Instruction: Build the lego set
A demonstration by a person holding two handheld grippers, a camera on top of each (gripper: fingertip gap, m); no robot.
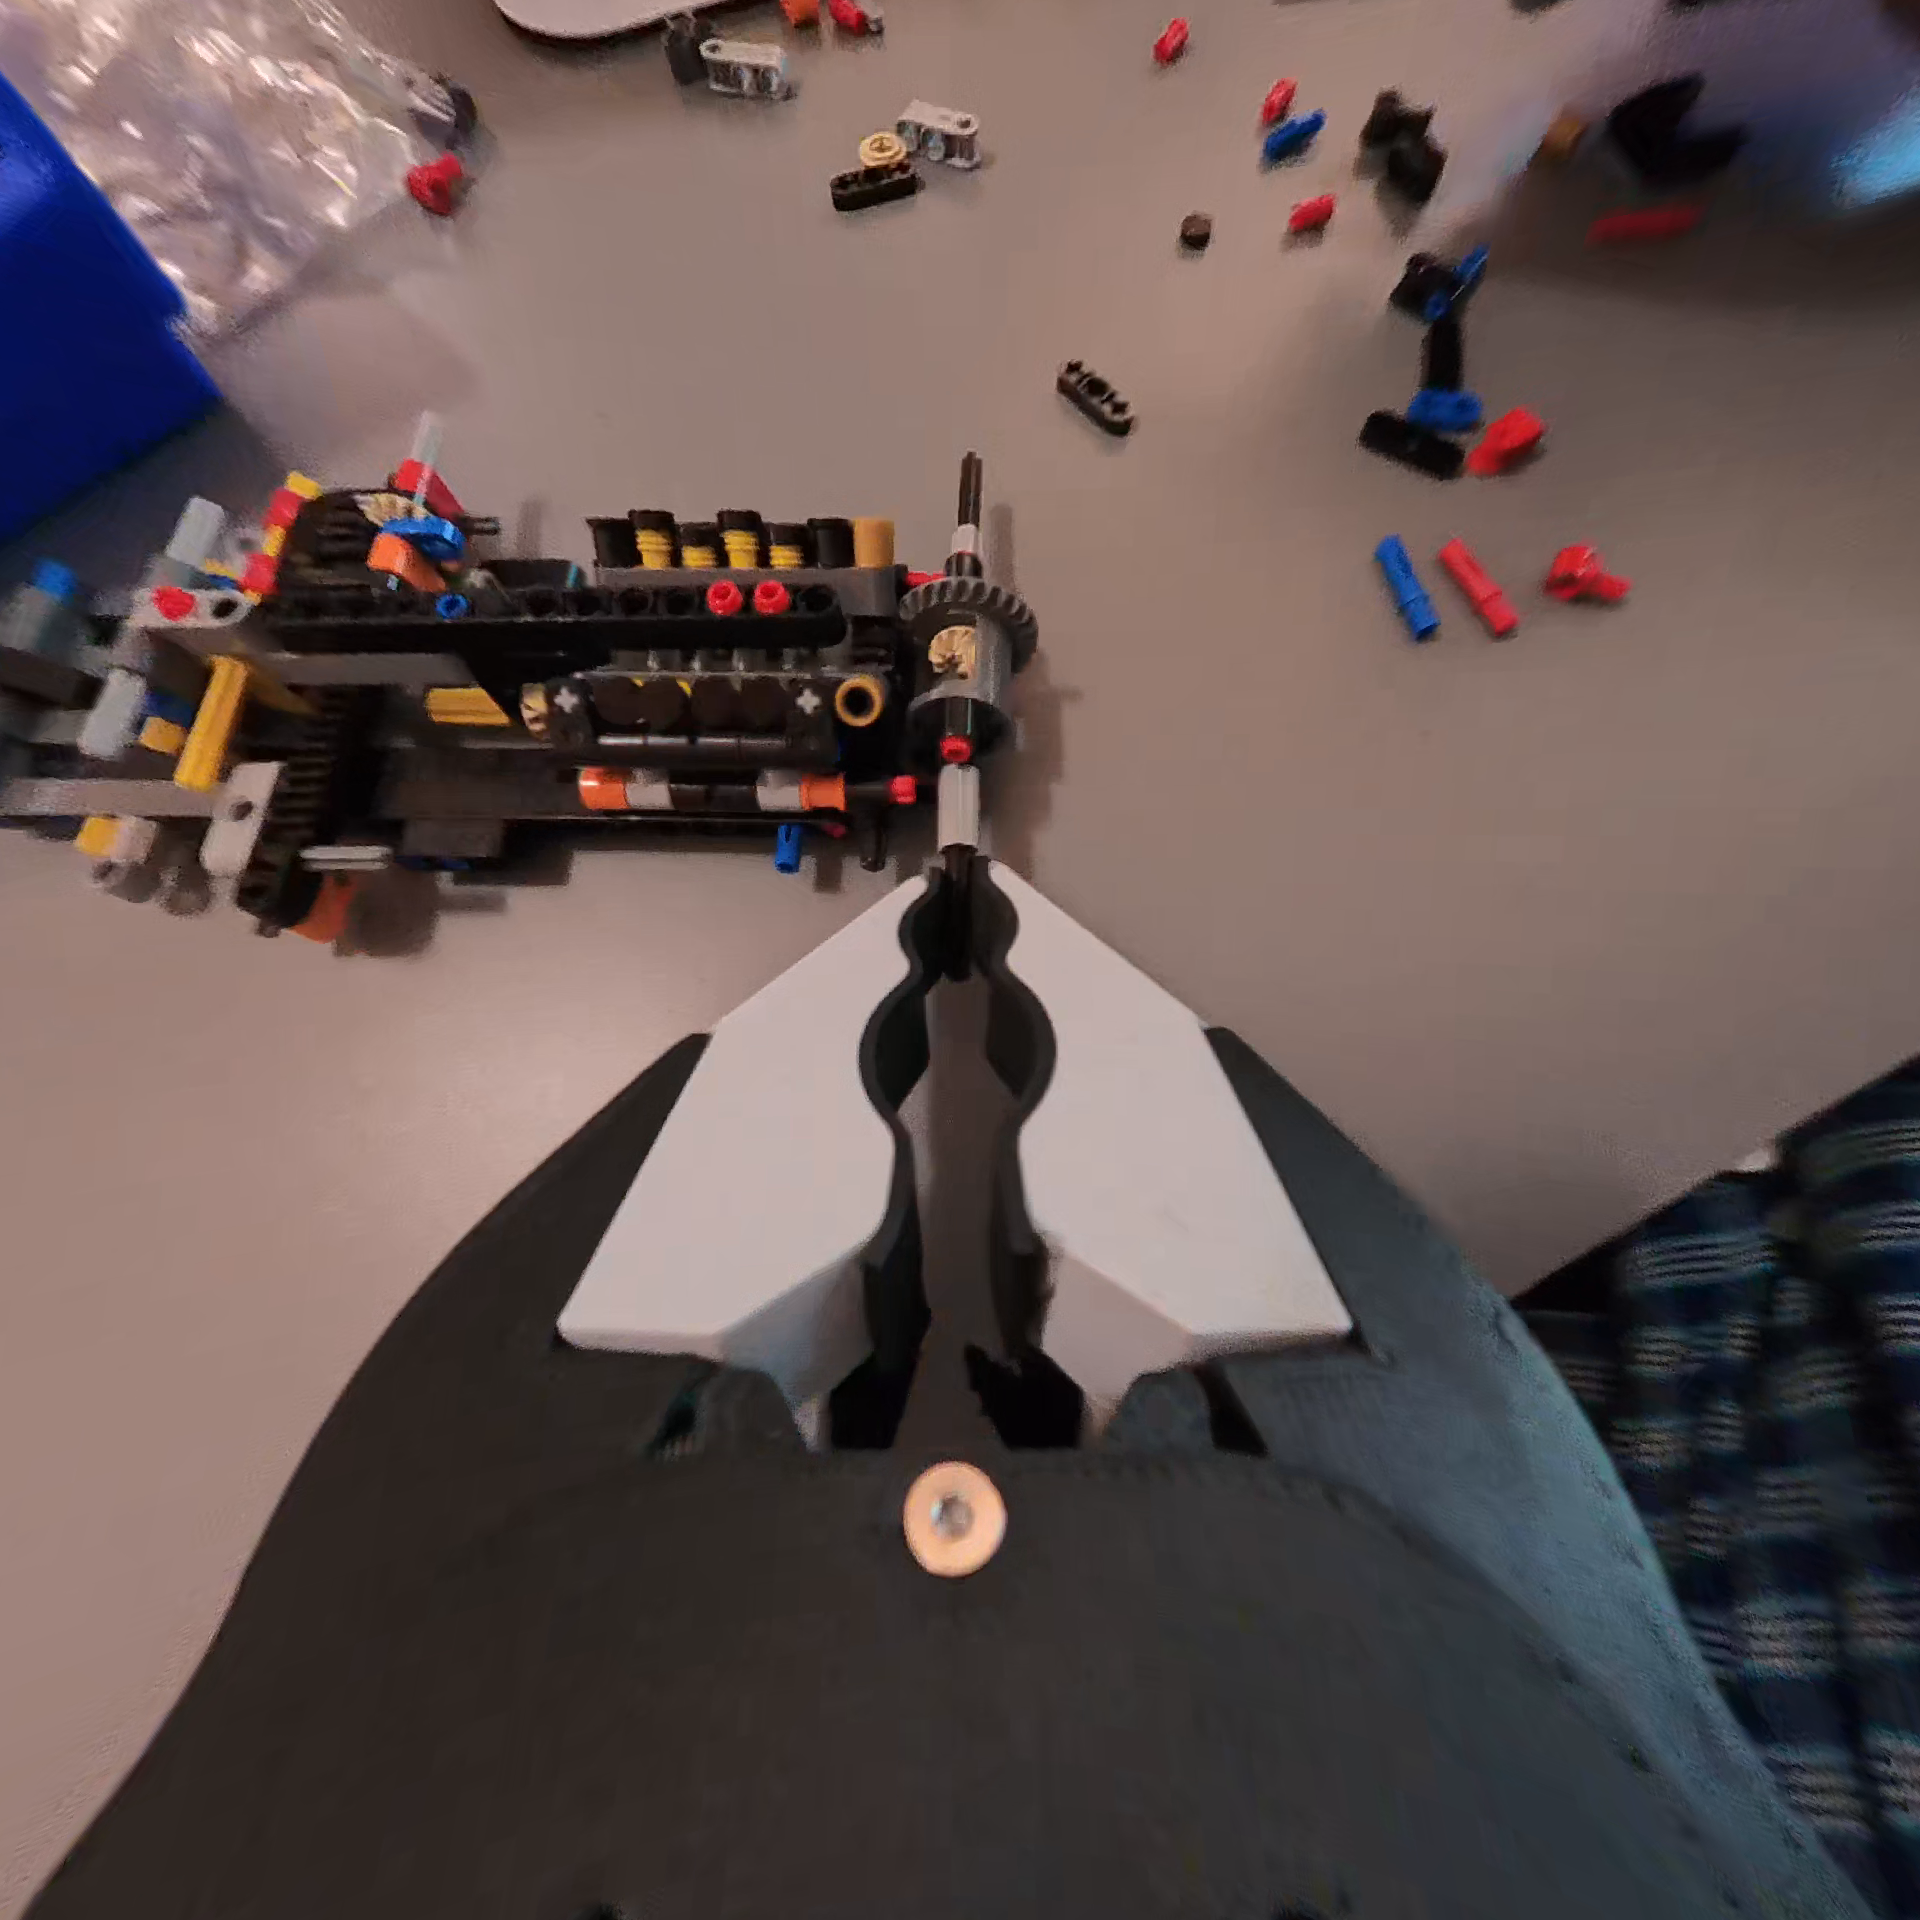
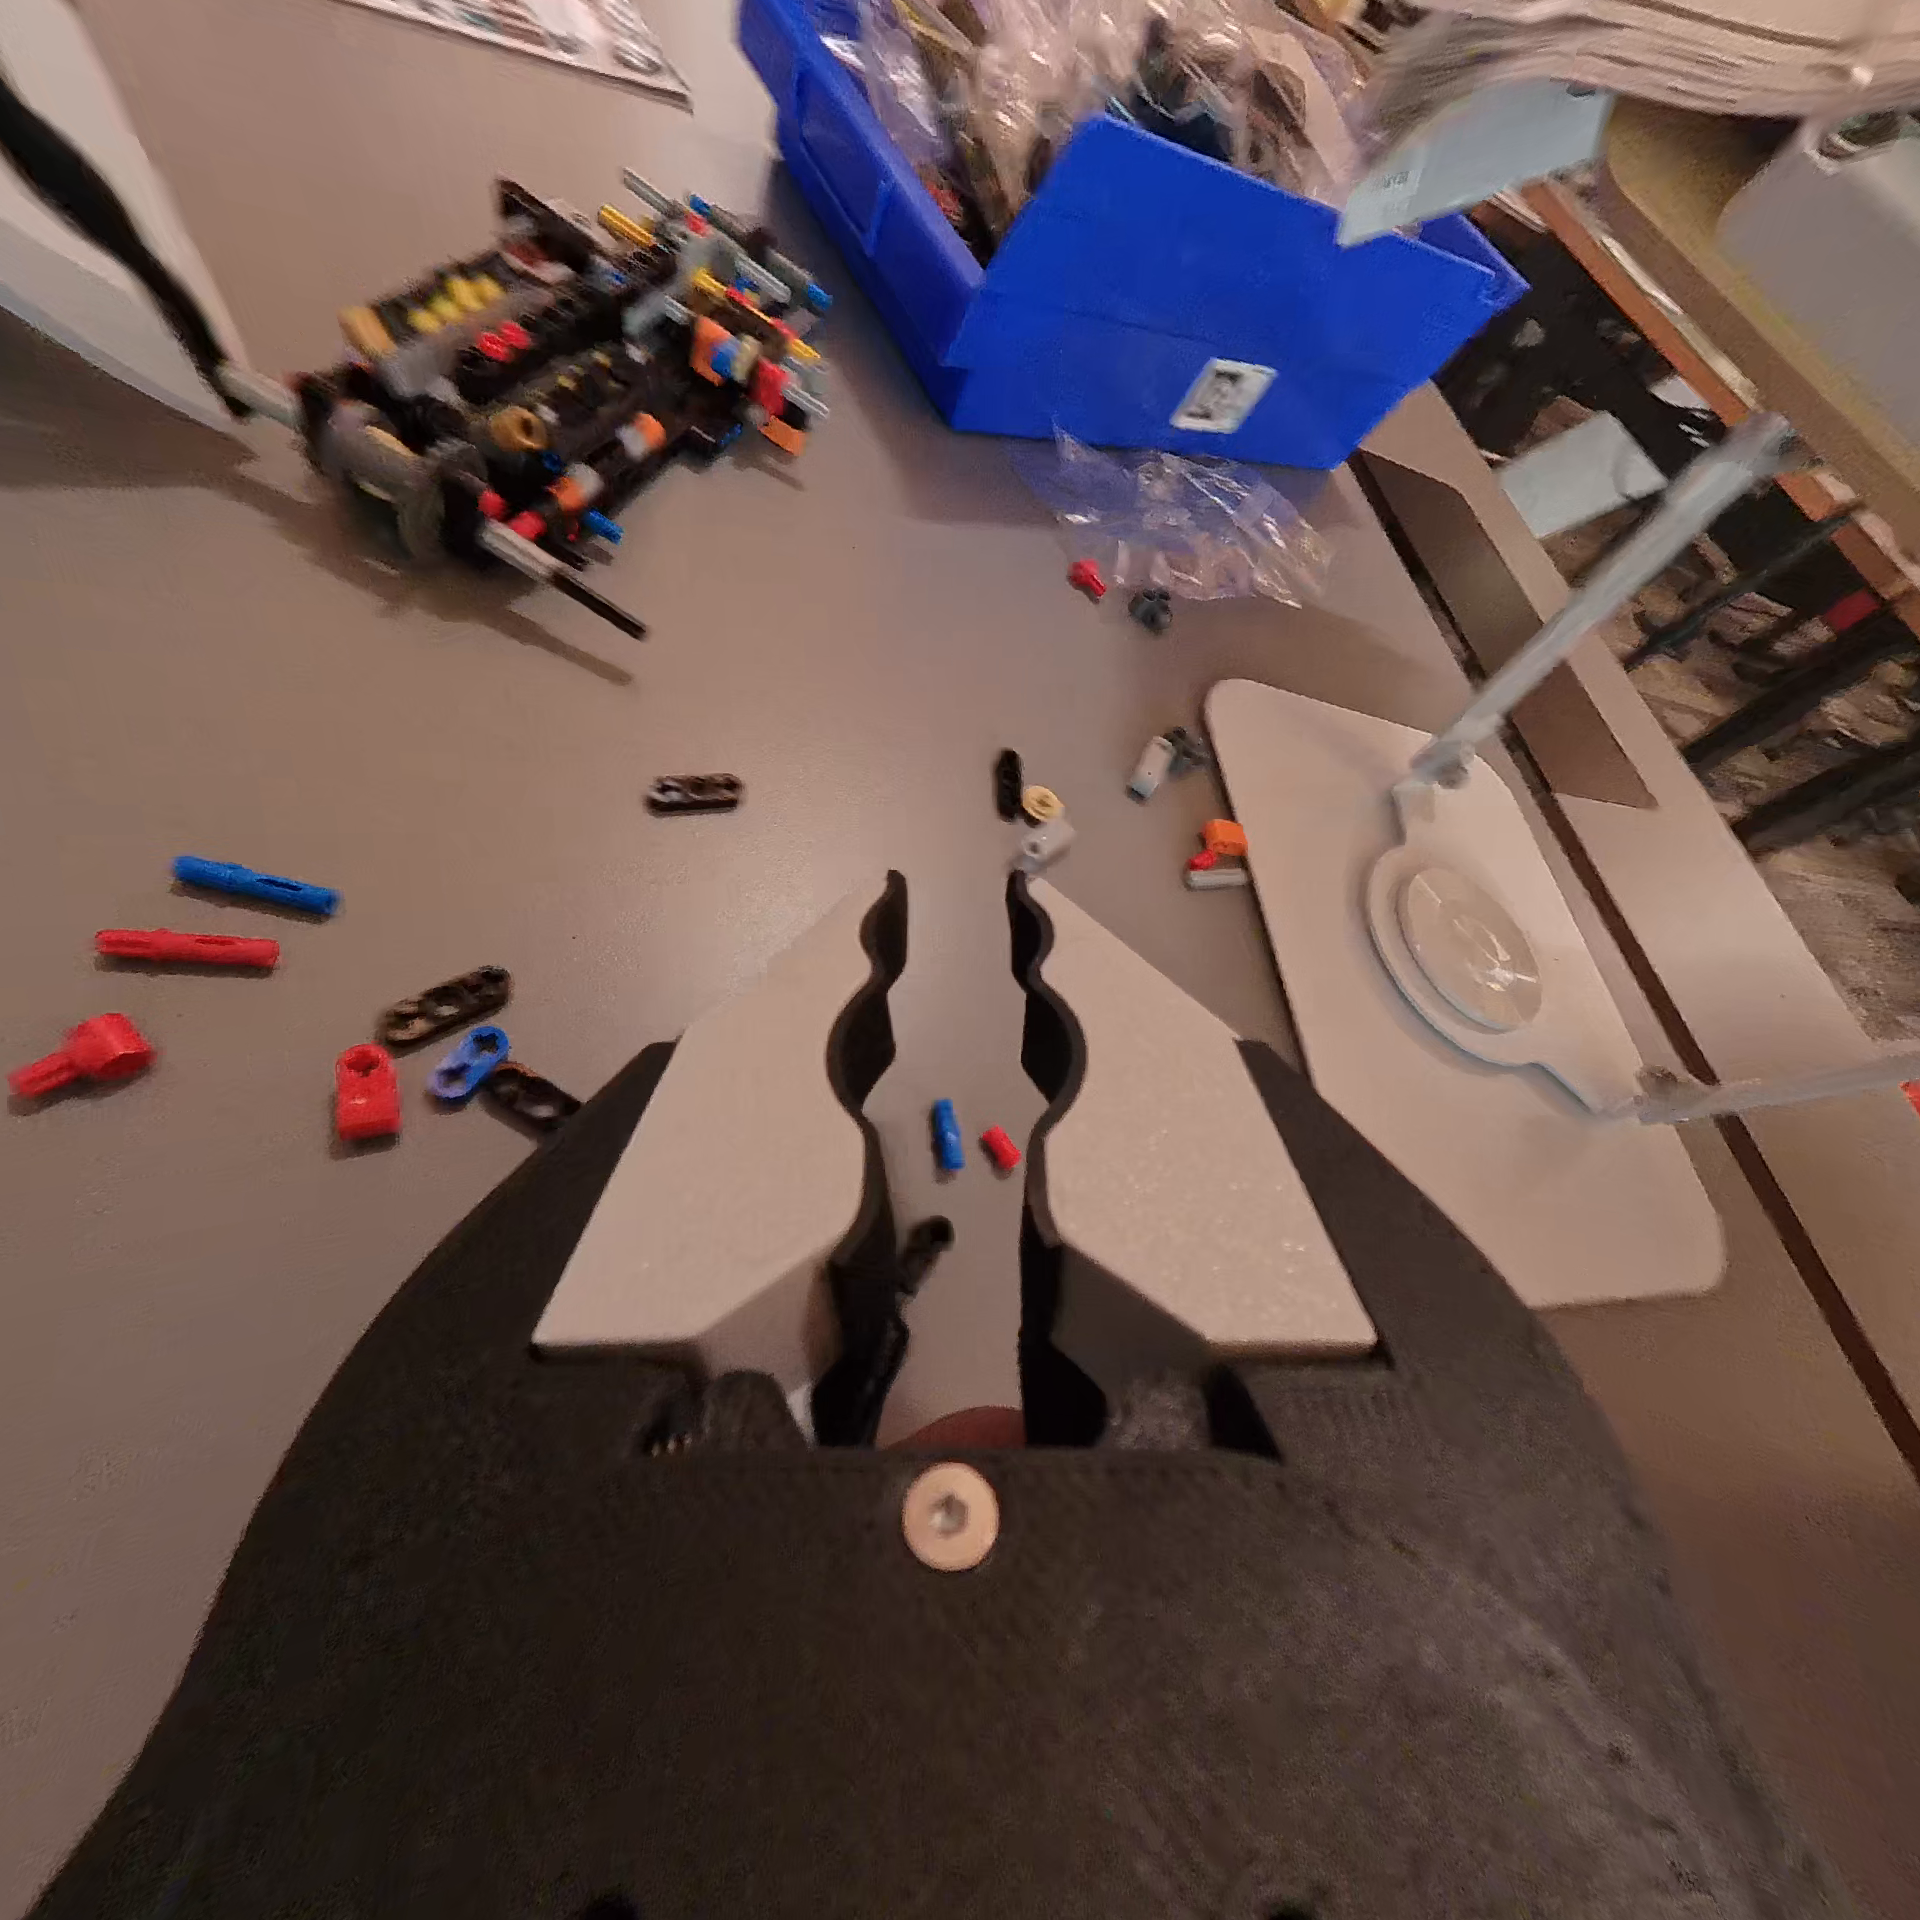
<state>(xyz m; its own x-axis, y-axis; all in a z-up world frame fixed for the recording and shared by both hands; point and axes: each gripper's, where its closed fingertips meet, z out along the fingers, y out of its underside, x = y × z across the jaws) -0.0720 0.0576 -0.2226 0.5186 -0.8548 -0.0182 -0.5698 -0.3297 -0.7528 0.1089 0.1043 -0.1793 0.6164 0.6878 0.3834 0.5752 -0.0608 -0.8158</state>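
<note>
While the model [image 1: 540, 675] lay on the table [image 1: 1247, 883] beside the bin [image 2: 1195, 301], your left gripper [image 1: 954, 914] pinched its black axle [image 1: 961, 862]; your right gripper [image 2: 956, 883] hung parted, empty, over loose pins [image 2: 971, 1138].

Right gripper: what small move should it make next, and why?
Probably lower the right gripper toward one loose piece ahead, such as the grey connector near its fingertips. Its jaws are open and hold nothing, while the left gripper is shut on the black axle of the lego assembly, apparently steadying it.
</note>
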